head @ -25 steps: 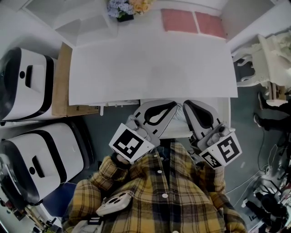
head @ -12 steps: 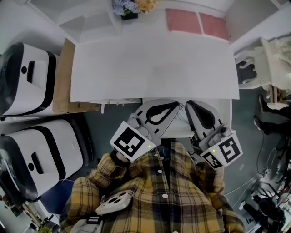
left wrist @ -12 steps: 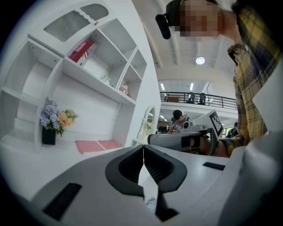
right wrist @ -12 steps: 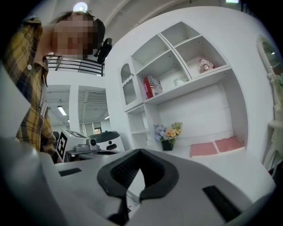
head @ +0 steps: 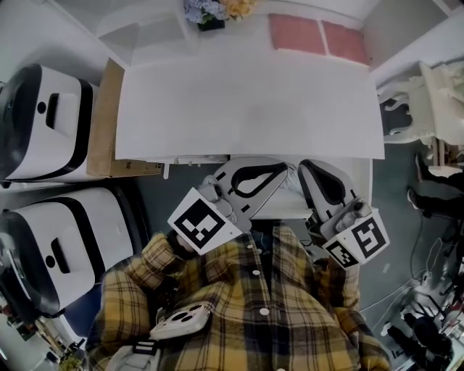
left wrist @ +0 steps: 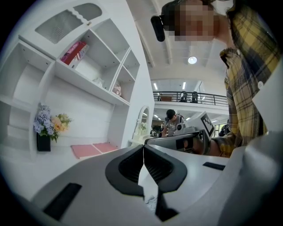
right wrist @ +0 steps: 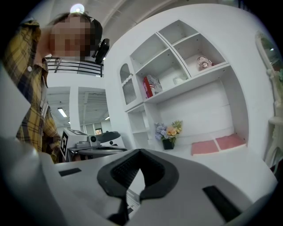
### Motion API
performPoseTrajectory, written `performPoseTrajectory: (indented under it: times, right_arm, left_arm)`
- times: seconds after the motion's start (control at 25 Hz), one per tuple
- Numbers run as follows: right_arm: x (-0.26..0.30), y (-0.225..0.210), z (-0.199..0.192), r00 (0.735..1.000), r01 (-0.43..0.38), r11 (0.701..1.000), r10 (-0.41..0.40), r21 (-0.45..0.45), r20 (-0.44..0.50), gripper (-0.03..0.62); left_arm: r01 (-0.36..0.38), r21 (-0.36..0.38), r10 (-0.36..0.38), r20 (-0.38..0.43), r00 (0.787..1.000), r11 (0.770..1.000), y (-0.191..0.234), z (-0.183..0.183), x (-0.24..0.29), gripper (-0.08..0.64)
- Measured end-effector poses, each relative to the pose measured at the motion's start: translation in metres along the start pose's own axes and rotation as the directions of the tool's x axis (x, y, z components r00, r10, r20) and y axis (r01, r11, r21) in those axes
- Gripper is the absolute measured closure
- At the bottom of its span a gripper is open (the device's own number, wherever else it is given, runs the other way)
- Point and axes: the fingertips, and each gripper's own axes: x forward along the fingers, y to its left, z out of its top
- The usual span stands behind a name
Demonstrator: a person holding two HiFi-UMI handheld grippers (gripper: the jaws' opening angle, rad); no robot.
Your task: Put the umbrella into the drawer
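Umbrella position: you could not tell it from any view. You held both grippers at the white drawer point(head: 284, 209), which projected from under the front edge of the bench point(head: 246, 101). The left gripper point(head: 279, 167) had its 2 fingers closed tip to tip, with nothing between them. The right gripper point(head: 304, 167) lay just beside it, fingers likewise pressed together and empty. A flower pot point(head: 214, 11) stood at the far edge of the bench.
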Motion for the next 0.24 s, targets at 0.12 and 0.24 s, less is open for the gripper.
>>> performPoseTrajectory:
  times: [0.12,0.24]
  right_arm:
    - [-0.0011,0.0008,0.0008,1.000,-0.003,1.000,0.003,0.001,0.003,0.575]
    - [-0.0006,0.0029,0.0004,1.000,-0.009,1.000,0.009,-0.002,0.003,0.575]
  left_arm:
    - [0.021,0.005,-0.021,-0.007,1.000,1.000,-0.0035,-0.0023,-0.0031,0.538]
    - [0.039,0.015,-0.038,-0.026,0.999,0.999,-0.0055,-0.0061,-0.0053,0.538]
